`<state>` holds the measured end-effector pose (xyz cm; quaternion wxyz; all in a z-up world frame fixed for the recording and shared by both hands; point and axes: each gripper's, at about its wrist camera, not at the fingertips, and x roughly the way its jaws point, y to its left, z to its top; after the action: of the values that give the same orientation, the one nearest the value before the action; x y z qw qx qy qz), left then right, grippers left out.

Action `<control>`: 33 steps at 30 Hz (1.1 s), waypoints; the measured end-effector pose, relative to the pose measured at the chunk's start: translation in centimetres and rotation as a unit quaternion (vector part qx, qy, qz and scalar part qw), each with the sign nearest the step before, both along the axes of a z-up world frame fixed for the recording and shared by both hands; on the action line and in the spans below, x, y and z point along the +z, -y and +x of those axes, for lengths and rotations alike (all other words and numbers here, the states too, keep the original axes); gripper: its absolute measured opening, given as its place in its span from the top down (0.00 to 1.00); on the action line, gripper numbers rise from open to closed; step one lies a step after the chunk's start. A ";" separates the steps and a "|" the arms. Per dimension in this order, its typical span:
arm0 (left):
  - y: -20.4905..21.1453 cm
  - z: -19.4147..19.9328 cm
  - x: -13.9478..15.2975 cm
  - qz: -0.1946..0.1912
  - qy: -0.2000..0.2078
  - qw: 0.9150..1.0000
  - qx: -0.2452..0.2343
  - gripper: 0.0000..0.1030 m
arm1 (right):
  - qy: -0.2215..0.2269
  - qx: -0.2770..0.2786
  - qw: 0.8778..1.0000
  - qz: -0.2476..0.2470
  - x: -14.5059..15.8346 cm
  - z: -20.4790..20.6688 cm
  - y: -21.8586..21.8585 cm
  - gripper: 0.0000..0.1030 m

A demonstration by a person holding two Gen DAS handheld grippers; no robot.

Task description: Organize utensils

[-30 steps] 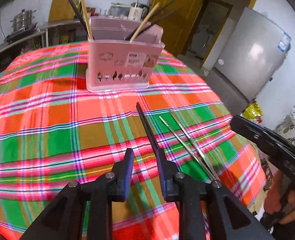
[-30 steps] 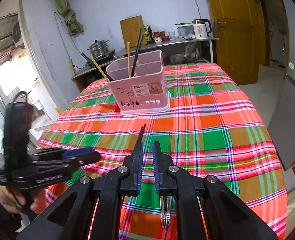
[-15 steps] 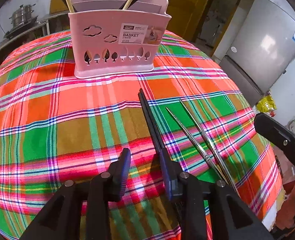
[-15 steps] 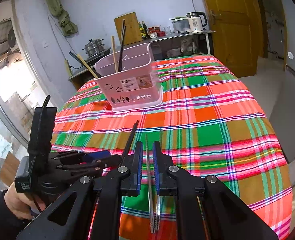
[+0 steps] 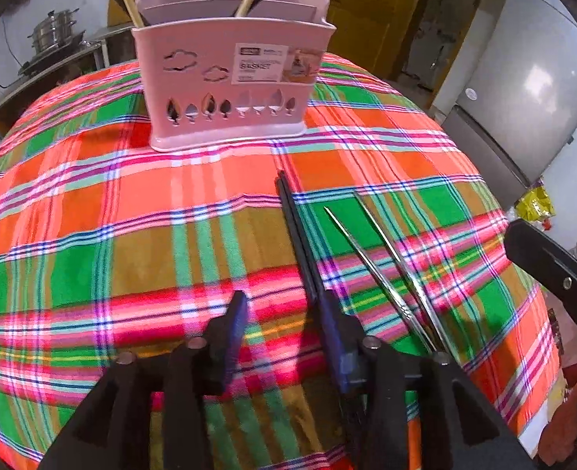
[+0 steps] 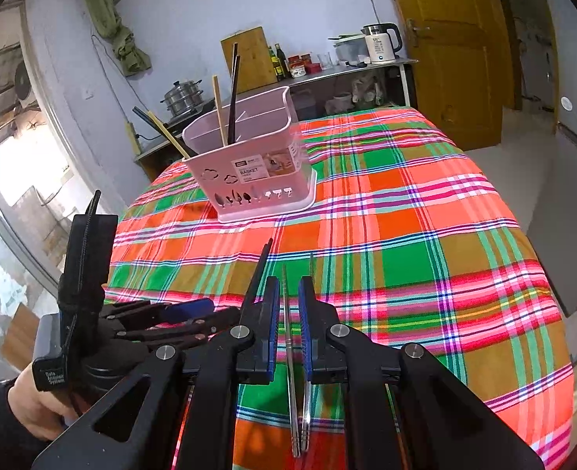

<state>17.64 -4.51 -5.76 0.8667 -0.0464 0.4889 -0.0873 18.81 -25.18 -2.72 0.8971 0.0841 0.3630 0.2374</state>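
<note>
A pink utensil basket (image 5: 231, 90) stands on the plaid tablecloth (image 5: 92, 235) and holds several wooden and black chopsticks; it also shows in the right wrist view (image 6: 255, 172). A pair of black chopsticks (image 5: 296, 235) lies on the cloth, its near end against the inner face of my left gripper's right finger. My left gripper (image 5: 282, 309) is open, low over the cloth. Two steel chopsticks (image 5: 390, 270) lie to the right. In the right wrist view the steel chopsticks (image 6: 294, 352) lie under and between the fingers of my right gripper (image 6: 288, 293), which is narrowly open above them.
The table's edge falls away to the right, toward a grey fridge (image 5: 523, 90) and a yellow door (image 6: 453, 58). A counter behind the table carries a steel pot (image 6: 183, 96), a kettle (image 6: 380, 43) and bottles. My left gripper (image 6: 194, 313) is close beside the right one.
My left gripper has moved forward and lower along the black chopsticks, toward the basket. My right gripper has moved over the steel chopsticks and its fingers have parted slightly.
</note>
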 end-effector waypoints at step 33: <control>-13.3 0.0 0.1 -0.034 -0.009 0.998 0.061 0.88 | -0.060 0.044 0.995 -0.060 -3.4 6.0 -9.0 0.91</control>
<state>17.63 8.83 -5.65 0.8641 -0.1060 0.4894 -0.0506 24.81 -16.17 -6.14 0.8658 0.0285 0.4333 0.2486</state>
